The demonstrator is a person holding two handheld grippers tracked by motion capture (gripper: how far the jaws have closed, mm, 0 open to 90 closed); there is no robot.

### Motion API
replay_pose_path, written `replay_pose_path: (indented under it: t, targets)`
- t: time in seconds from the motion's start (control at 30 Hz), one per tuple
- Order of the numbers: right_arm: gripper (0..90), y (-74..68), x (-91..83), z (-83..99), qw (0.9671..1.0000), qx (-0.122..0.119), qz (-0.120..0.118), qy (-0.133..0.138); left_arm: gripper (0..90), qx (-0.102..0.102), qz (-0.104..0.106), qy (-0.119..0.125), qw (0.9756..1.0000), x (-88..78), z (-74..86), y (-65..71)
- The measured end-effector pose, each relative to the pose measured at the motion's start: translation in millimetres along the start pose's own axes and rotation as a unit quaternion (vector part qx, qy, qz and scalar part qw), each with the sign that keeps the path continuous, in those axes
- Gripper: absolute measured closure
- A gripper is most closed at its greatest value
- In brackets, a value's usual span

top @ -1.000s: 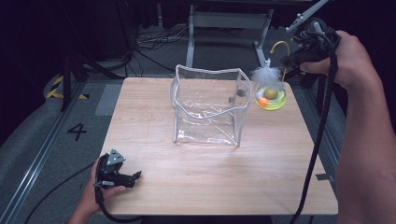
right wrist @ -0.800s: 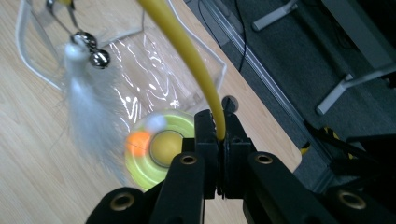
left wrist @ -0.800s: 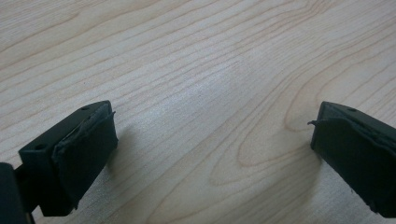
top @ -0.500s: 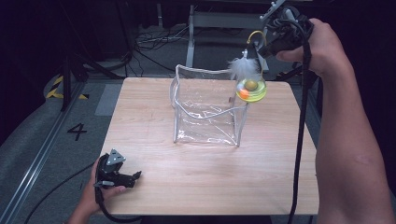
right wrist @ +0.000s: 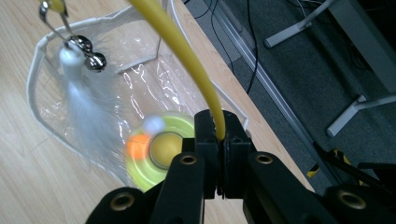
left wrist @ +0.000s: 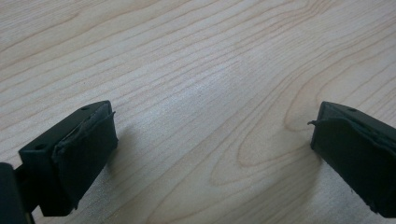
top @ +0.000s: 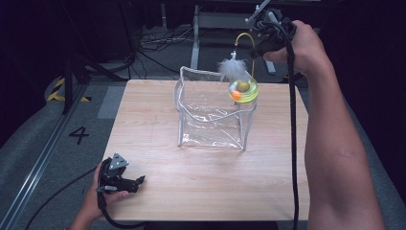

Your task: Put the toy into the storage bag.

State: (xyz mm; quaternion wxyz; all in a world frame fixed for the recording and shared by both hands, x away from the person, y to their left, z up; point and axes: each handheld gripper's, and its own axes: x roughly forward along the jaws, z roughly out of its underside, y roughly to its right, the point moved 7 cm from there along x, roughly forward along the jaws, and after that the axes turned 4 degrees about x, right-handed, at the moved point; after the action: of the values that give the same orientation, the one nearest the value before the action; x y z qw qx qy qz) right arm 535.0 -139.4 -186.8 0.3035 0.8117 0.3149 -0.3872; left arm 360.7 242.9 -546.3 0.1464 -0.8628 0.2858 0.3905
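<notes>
A cat toy hangs from my right gripper (top: 262, 44), which is shut on its curved yellow wire (right wrist: 187, 60). The toy has a round yellow-green base (top: 243, 91) with small balls, and a white feather (top: 232, 68) with metal bells (right wrist: 91, 52) dangles from the wire's end. It is held in the air over the right rear corner of a clear plastic bag (top: 210, 112) that stands open on the wooden table (top: 201, 182). My left gripper (top: 139, 181) rests at the table's front left, held by a hand. Its jaws are open over bare wood (left wrist: 210, 126).
The table's right edge lies close beneath the toy, with grey floor, cables and metal table legs (right wrist: 355, 112) beyond it. A black cable (top: 292, 143) trails from my right gripper along the forearm. Floor tape marked "4" (top: 79, 135) lies at the left.
My right gripper has carried the toy leftward from beside the bag's right side until it hangs over the bag's right rear corner. The left gripper has stayed put.
</notes>
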Motion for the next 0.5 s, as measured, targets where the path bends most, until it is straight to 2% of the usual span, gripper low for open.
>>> replay_pose_path:
  t: [0.27, 0.5]
  targets:
    - [88.3, -2.9, 21.0, -5.8, 1.0000, 0.003, -0.007, -0.002, 0.6, 0.000, 0.000, 0.001, 1.0000, 0.1, 0.0, 0.0]
    - [88.2, -6.7, 40.3, -3.3, 0.9998, 0.004, -0.019, -0.007, 0.6, 0.000, 0.000, 0.001, 1.0000, 0.1, -0.1, 0.0]
